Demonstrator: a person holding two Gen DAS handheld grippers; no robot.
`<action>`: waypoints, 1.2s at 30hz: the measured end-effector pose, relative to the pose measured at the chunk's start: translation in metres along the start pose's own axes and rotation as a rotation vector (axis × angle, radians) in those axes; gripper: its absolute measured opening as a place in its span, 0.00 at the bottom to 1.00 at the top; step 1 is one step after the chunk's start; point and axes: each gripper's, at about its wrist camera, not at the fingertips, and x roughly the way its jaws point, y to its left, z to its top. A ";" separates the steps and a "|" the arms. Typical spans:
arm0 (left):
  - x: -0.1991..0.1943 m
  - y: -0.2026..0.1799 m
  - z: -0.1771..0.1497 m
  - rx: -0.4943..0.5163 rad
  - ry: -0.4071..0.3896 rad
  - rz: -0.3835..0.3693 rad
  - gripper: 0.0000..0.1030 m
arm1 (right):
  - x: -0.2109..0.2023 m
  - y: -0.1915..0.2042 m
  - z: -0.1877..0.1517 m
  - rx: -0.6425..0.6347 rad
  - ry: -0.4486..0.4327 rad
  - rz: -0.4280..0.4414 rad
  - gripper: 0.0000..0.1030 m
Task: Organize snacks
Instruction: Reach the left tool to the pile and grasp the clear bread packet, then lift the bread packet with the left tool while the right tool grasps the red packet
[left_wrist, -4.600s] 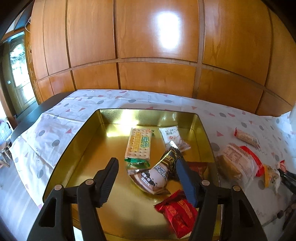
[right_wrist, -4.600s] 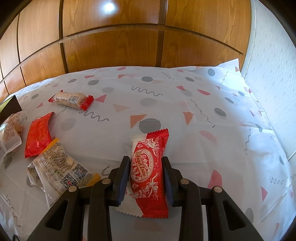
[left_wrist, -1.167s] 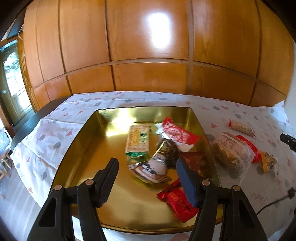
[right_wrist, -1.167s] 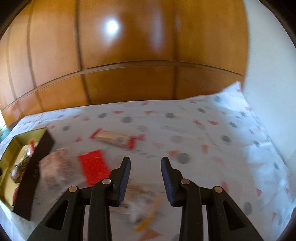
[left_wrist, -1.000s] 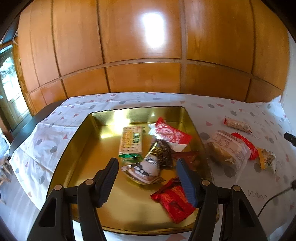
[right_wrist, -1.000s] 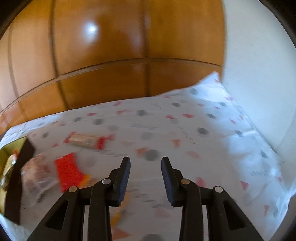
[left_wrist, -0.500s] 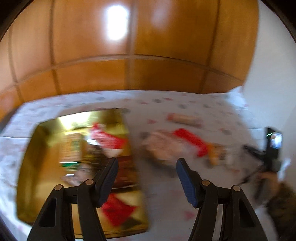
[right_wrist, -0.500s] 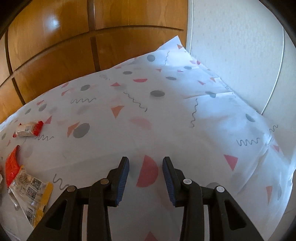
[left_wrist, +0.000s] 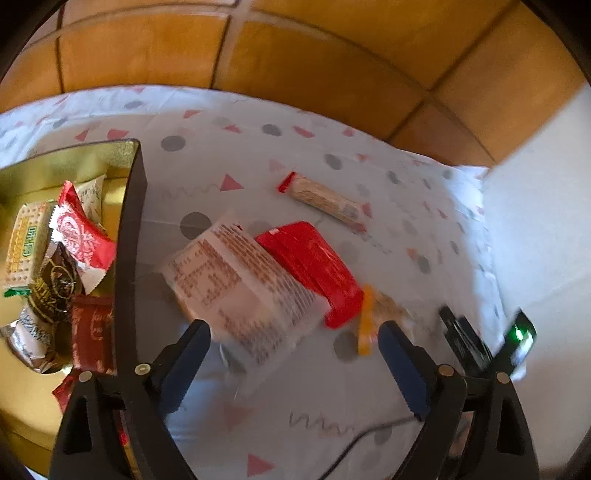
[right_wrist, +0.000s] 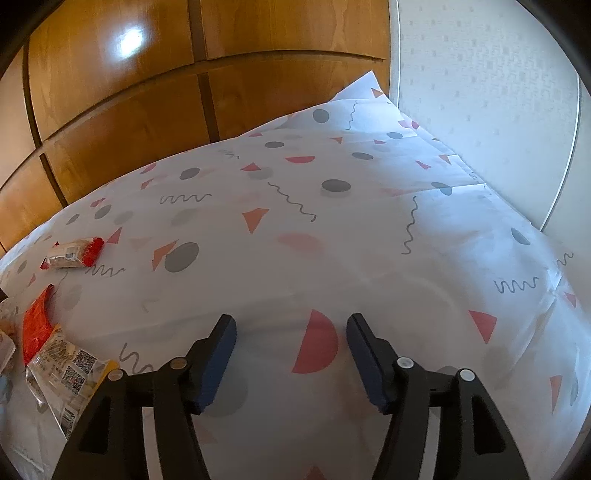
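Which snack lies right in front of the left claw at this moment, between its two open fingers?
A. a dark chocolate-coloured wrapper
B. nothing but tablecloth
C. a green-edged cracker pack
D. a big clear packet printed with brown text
D: in the left wrist view the left claw stands wide open over the clear packet with brown print, which lies on the tablecloth beside the gold tray.

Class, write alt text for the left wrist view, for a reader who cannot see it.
The open left gripper hangs over a clear snack packet on a patterned tablecloth, its jaws just opened and empty. A red packet lies beside it; a gold tray of snacks sits left.
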 end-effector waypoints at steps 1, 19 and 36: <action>0.006 0.003 0.004 -0.031 0.016 0.018 0.95 | 0.000 -0.001 0.000 0.004 -0.002 0.009 0.64; 0.053 0.002 0.028 -0.030 -0.048 0.299 0.78 | -0.001 -0.004 -0.001 0.024 -0.015 0.037 0.65; 0.027 -0.027 -0.071 0.411 -0.261 0.198 0.70 | 0.000 -0.004 -0.001 0.018 -0.008 0.034 0.65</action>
